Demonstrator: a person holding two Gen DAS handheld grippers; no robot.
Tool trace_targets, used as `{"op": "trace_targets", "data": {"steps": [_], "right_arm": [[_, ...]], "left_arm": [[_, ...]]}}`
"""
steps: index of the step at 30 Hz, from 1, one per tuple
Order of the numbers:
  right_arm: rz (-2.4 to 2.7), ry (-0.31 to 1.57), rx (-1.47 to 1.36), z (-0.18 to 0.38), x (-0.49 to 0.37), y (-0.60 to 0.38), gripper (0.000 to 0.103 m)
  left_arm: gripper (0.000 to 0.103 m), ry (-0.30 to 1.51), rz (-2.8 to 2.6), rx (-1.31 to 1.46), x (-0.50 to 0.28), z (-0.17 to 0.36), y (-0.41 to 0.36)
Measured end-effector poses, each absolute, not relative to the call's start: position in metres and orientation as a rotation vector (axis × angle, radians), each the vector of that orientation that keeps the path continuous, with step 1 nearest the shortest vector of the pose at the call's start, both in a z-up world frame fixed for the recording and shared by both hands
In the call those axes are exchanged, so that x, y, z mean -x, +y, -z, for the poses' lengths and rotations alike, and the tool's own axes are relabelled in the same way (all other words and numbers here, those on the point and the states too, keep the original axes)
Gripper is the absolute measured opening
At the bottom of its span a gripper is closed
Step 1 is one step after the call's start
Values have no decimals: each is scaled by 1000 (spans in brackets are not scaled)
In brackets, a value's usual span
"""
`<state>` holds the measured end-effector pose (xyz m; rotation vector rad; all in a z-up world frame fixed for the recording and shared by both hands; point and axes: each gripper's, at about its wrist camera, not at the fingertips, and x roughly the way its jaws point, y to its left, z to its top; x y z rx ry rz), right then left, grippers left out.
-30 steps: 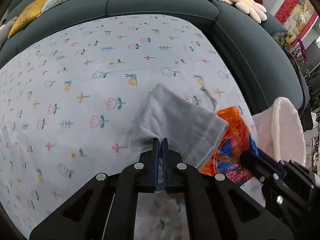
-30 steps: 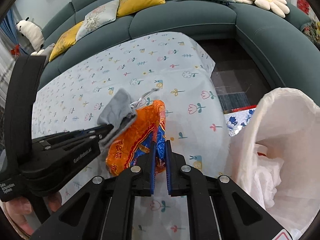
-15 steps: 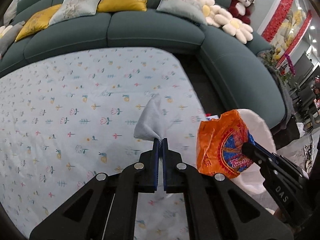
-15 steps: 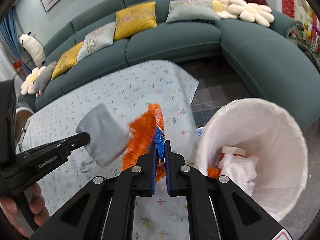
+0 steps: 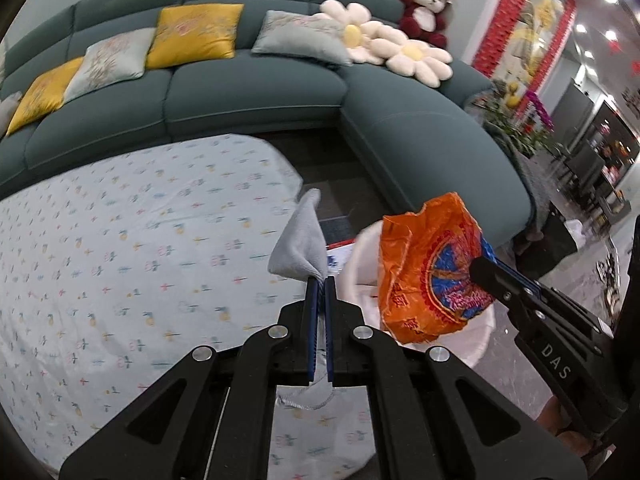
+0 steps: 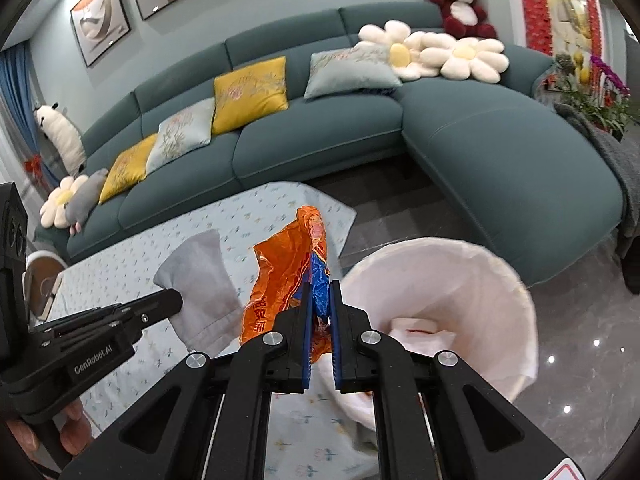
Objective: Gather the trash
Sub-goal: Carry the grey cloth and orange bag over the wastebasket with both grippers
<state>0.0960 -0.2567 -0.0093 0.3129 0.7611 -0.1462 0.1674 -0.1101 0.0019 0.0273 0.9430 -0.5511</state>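
My left gripper [image 5: 319, 280] is shut on a grey drawstring pouch [image 5: 300, 246] and holds it in the air above the table's right end; the pouch also shows in the right wrist view [image 6: 204, 284]. My right gripper [image 6: 321, 286] is shut on an orange and blue snack wrapper [image 6: 286, 276], held up beside the white-lined trash bin [image 6: 460, 280]. In the left wrist view the wrapper [image 5: 424, 276] hangs in front of the bin [image 5: 360, 280], with the right gripper [image 5: 476, 270] to the right.
A table with a floral cloth [image 5: 120, 264] spreads left and below. A teal corner sofa [image 6: 320, 136] with cushions and plush toys wraps around behind. Dark glossy floor [image 6: 580, 380] lies to the right. The bin holds white crumpled trash [image 6: 416, 328].
Both grippers have lifted their items off the table and risen. The wrapper has moved right toward the bin, and the pouch now hangs free in the air.
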Motion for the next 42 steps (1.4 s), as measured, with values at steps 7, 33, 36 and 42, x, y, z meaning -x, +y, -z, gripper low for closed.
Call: {"op": "trace_targets", "data": {"steps": [7,33,36,42], "right_arm": [[204,719,-330,-1,-70,-296,8],[310,710,-407,17,-43,-369,8],[314,712,-411,19,-43,-371,8],[317,713,-414,21,-43,-373,8]], "left_arm": [[3,928,635,-75,-149,-12,-159],[3,969,738,-161,-137,7,-247],[3,973,742,-159,-138,8,-250],[6,977,750,-147,-140,8,-252]]}}
